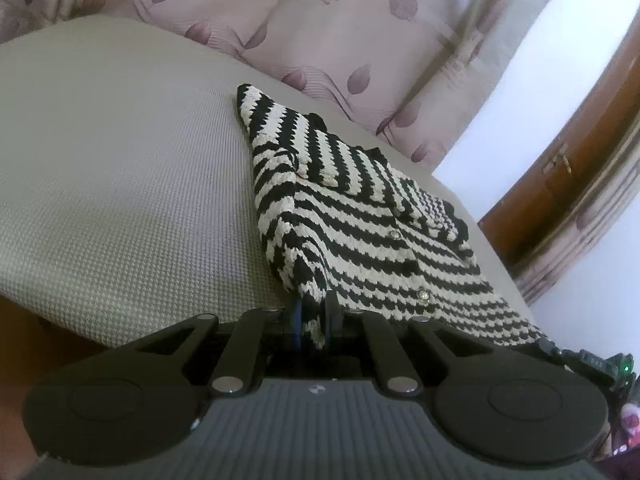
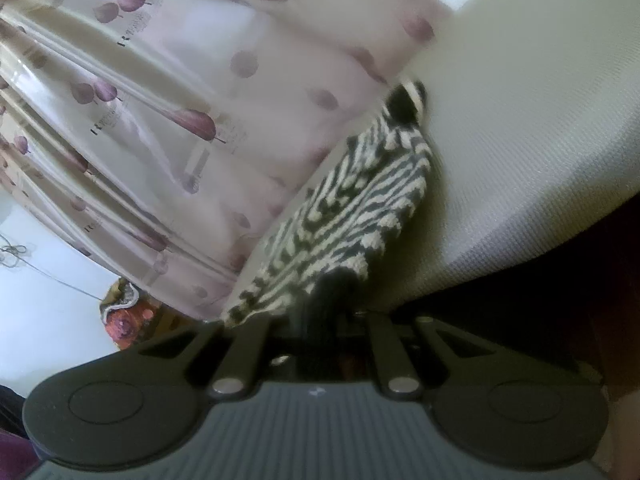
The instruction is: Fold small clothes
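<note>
A small black-and-white striped knitted cardigan with shiny buttons lies stretched over the pale grey textured surface. My left gripper is shut on a near corner of its hem; the knit bunches between the blue pads. In the right wrist view the same cardigan runs away from me, blurred, and my right gripper is shut on a dark edge of it. The right gripper's body shows at the lower right of the left wrist view, at the garment's other near corner.
A curtain with purple tulip prints hangs behind the surface. A brown wooden door stands at the right. The grey surface's front edge drops to dark floor. A patterned cloth bundle lies low at the left.
</note>
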